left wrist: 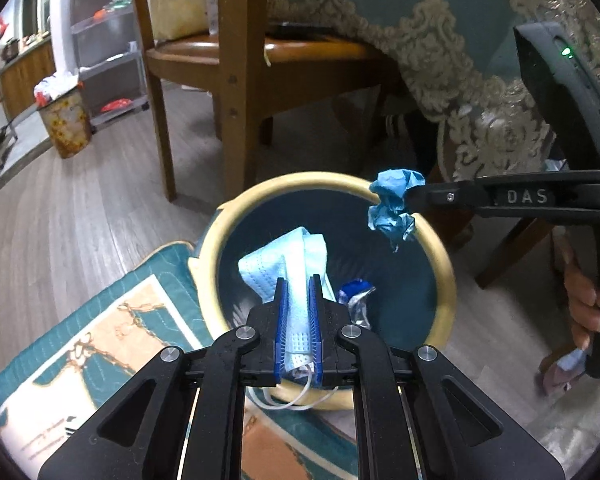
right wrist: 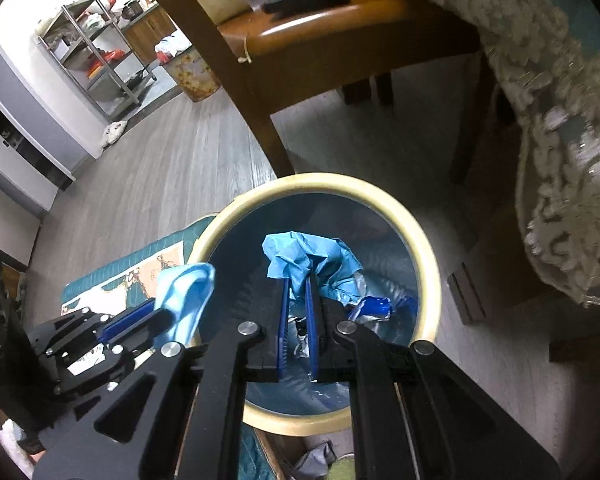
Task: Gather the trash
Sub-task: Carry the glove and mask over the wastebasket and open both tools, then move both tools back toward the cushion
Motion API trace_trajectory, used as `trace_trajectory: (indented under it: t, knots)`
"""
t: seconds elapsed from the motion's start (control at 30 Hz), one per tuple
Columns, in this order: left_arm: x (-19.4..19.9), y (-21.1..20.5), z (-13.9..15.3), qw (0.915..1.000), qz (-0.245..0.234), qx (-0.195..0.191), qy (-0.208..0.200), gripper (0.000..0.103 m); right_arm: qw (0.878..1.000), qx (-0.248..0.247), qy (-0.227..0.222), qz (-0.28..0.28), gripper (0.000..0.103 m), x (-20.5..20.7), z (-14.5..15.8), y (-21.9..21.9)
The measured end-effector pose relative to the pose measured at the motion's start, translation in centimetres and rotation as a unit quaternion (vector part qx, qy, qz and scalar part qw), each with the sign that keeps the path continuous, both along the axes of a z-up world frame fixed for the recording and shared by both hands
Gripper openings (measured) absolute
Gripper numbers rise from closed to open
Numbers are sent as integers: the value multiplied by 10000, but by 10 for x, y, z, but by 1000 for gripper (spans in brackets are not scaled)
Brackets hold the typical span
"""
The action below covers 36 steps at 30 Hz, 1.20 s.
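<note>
A round trash bin with a cream rim (left wrist: 446,264) (right wrist: 424,240) and dark blue inside stands on the floor below both grippers. My left gripper (left wrist: 299,280) is shut on a light blue face mask (left wrist: 284,260), held over the bin's mouth; its white ear loops hang below the fingers. In the right wrist view the left gripper (right wrist: 162,316) with the mask (right wrist: 188,292) comes in from the left at the rim. My right gripper (right wrist: 298,280) (left wrist: 410,196) is shut on a crumpled blue paper wad (right wrist: 312,256) (left wrist: 394,208), above the bin. A blue and silver wrapper (left wrist: 356,292) (right wrist: 374,306) lies inside.
A wooden chair (left wrist: 236,64) (right wrist: 300,40) stands just behind the bin. A lace-edged teal tablecloth (left wrist: 480,72) (right wrist: 560,160) hangs at the right. A teal patterned mat (left wrist: 100,336) lies left of the bin. A flowered bin (left wrist: 66,124) and metal shelves (left wrist: 108,40) stand far left.
</note>
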State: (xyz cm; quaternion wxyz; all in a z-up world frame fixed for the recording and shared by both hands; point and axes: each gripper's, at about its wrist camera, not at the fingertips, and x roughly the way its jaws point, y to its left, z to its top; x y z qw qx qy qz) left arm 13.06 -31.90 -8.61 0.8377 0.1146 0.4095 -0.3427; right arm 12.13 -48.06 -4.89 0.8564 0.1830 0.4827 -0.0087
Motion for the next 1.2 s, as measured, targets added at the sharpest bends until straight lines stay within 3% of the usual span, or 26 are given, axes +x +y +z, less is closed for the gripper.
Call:
trace_trajectory:
  t: [0.1,0.17,0.23,0.3,0.53,0.8,0.93,1.0,1.03,1.2]
  knots:
    - [6,0,-7,10000,52,-16,-7,12,9999,-10,-150,51,8,3,1,4]
    - [8,1,-10,9998,164,78,-97,26,9996,-76,-278,38,10,3,4,7]
    - [11,5,-8,9996,256,81,-131,34,9992,-6,-392,-15,21,3,8,7]
    - [13,11,-6,9993,358,17,-118,41,9987,0,-511,-81,45,3,13,8]
    - [12,24,2,9988,469,-13,-137,46,9985,105,-496,-215,52,5,18,7]
    - [-2,49,23,9978,589,-17,-313,47,9972,177,-662,-297,55,0,45,18]
    - [-13,71,38,9963,748,-68,-416,59,9962,169,-802,-286,66,-8,62,31]
    - [-19,83,46,9954,835,-95,-465,67,9961,157,-826,-265,86,-11,67,37]
    - [-23,92,50,9947,891,-105,-502,73,9959,146,-845,-271,90,-13,69,40]
    - [-41,128,65,9916,1105,-33,-676,85,9951,347,-822,-429,97,-21,76,52]
